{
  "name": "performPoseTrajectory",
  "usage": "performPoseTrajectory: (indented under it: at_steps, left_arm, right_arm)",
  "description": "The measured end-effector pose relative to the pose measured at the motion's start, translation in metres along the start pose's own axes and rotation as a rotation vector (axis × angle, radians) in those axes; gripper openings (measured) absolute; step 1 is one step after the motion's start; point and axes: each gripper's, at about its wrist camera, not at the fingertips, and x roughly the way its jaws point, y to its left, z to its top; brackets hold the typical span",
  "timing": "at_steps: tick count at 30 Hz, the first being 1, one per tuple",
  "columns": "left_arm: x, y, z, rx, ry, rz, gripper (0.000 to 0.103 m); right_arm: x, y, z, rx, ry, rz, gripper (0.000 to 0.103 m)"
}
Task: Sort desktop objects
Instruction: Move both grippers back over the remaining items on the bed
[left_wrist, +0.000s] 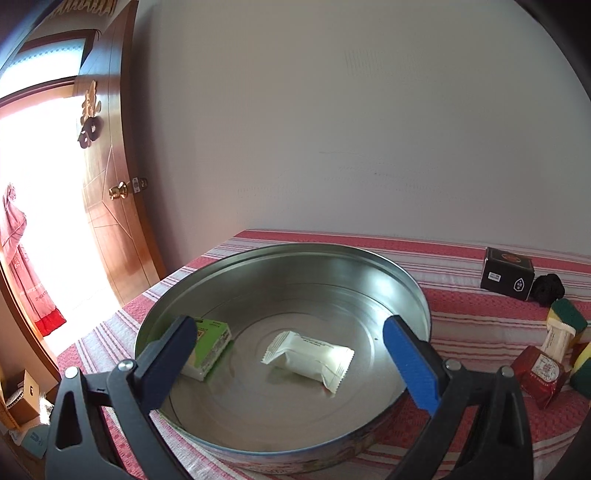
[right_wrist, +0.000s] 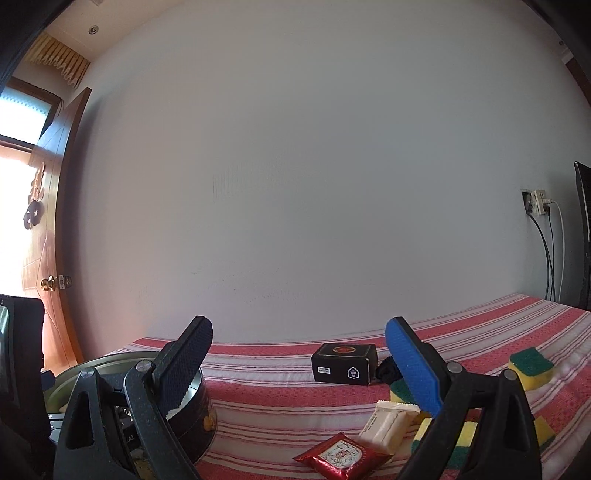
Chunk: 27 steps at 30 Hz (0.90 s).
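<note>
Presently noted: left gripper (left_wrist: 291, 343) hanging over the round metal tin (left_wrist: 417, 291), jaws spread wide, nothing between them. Right gripper (right_wrist: 299, 354) likewise wide and empty, aimed level across the red striped tablecloth (right_wrist: 280, 410). Already in the tin: white wrapped snack (left_wrist: 308, 350) near centre, green-and-white small box (left_wrist: 208, 345) toward the left wall, well apart from each other. Remaining on the cloth, right of the tin: red sachet (right_wrist: 341, 454), cream wrapped biscuit (right_wrist: 388, 424) just beside it, green-and-yellow sponges (right_wrist: 530, 367) close by, black carton (right_wrist: 345, 363) and a dark bundle (right_wrist: 388, 369) further back, identity not discernible.

Sorting judged partway done. Risks from here:
- Red sachet and biscuit lying nearly touching; a wide closing likely to catch both.
- Flat, slick wrappers liable to slip from the pads.
- Sponges partly stacked; lifting one may tumble another.
- Tin wall near the right gripper's dark finger (right_wrist: 184, 369); a careless swing could knock it.
</note>
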Motion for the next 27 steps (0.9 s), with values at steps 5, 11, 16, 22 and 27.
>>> performPoseTrajectory:
  at_steps: [5,11,16,22,27]
  left_arm:
    - [-0.006,-0.021,-0.001,0.021,0.004,-0.053,0.102]
    - [-0.017,-0.050,-0.006,0.060,0.017,-0.141,0.102]
    - [-0.028,-0.067,-0.007,0.085,0.015,-0.209,0.102]
    - [-0.035,-0.087,-0.008,0.106,0.036,-0.263,0.102]
    - [-0.041,-0.104,-0.011,0.133,0.062,-0.306,0.102]
  right_arm:
    - [-0.016,-0.016,0.001,-0.035,0.013,-0.022,0.097]
    - [-0.036,-0.067,0.007,0.003,0.035,-0.092,0.097]
    - [-0.051,-0.113,0.003,0.044,0.069,-0.193,0.097]
    - [-0.054,-0.162,-0.002,0.171,0.149,-0.235,0.097]
    - [-0.053,-0.178,-0.009,0.149,0.229,-0.248,0.097]
